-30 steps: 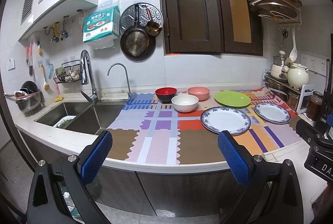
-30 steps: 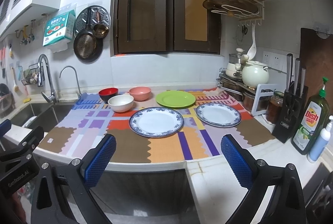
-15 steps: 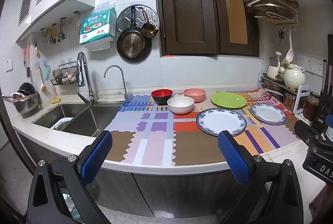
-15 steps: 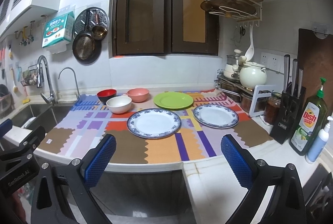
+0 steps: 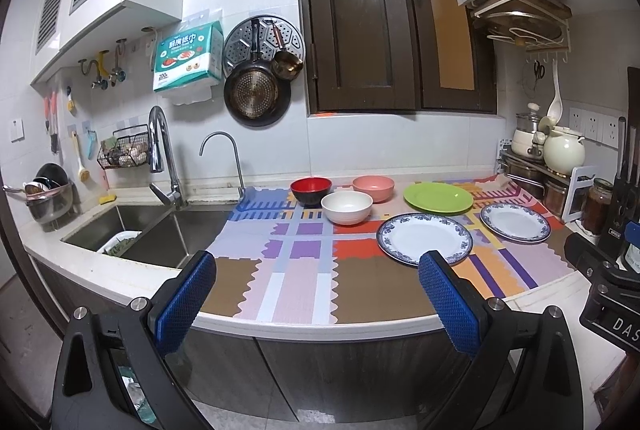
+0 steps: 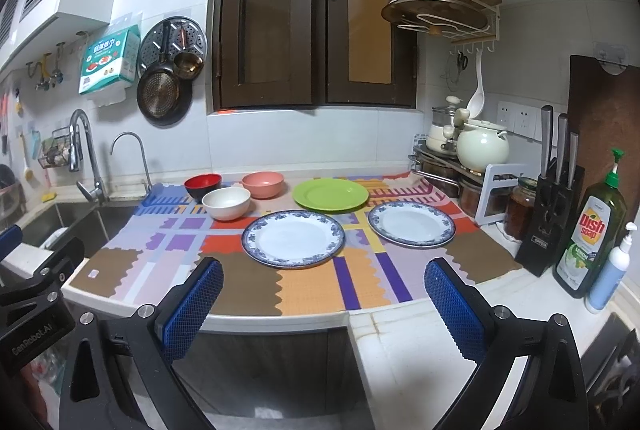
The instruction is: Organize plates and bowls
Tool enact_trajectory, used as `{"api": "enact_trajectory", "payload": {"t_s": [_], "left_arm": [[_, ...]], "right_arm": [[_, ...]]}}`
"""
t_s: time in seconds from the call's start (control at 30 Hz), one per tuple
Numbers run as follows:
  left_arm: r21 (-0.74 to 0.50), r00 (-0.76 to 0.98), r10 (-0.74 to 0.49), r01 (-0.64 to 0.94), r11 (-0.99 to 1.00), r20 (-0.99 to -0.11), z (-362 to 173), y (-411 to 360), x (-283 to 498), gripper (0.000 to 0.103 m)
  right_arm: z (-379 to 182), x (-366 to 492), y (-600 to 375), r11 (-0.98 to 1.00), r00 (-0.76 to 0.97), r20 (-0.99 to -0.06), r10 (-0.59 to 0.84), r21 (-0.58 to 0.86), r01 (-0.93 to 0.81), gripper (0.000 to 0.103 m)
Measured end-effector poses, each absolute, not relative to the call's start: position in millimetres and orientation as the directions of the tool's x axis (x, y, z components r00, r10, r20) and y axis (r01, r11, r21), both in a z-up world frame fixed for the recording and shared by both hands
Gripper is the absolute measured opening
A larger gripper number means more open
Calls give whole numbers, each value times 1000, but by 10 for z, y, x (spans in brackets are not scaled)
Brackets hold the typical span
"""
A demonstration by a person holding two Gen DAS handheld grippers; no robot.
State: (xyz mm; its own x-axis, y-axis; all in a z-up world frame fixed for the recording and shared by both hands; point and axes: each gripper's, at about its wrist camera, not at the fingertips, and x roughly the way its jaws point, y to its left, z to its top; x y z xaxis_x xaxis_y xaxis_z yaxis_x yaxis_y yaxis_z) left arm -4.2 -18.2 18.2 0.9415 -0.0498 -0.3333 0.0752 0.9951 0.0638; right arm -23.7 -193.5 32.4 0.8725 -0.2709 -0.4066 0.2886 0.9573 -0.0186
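Three bowls and three plates are sitting on a patchwork mat [image 6: 240,282] that is covering the desk [image 6: 404,334]. The red bowl [image 6: 203,184], the pink bowl [image 6: 263,184] and the white bowl [image 6: 226,203] are clustering close together at the back left of the mat, near the sink [image 5: 132,230]. The green plate [image 6: 330,194] is lying just right of the pink bowl. In front of it, the larger blue-rimmed plate [image 6: 293,238] and the smaller blue-rimmed plate [image 6: 411,223] are lying side by side, apart from each other. The left gripper [image 5: 316,306] and the right gripper [image 6: 322,304] are both hovering before the desk edge, well short of the dishes, each with its jaws spread wide and holding nothing. A dish soap bottle [image 6: 590,226] is standing at the far right
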Motion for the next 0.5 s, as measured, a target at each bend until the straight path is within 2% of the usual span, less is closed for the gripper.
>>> {"api": "enact_trajectory", "payload": {"t_s": [0.5], "left_arm": [[56, 940, -52, 75, 996, -337, 194, -155, -4, 103]], "right_arm": [[328, -228, -1918, 957, 873, -406, -272, -19, 289, 102]]}}
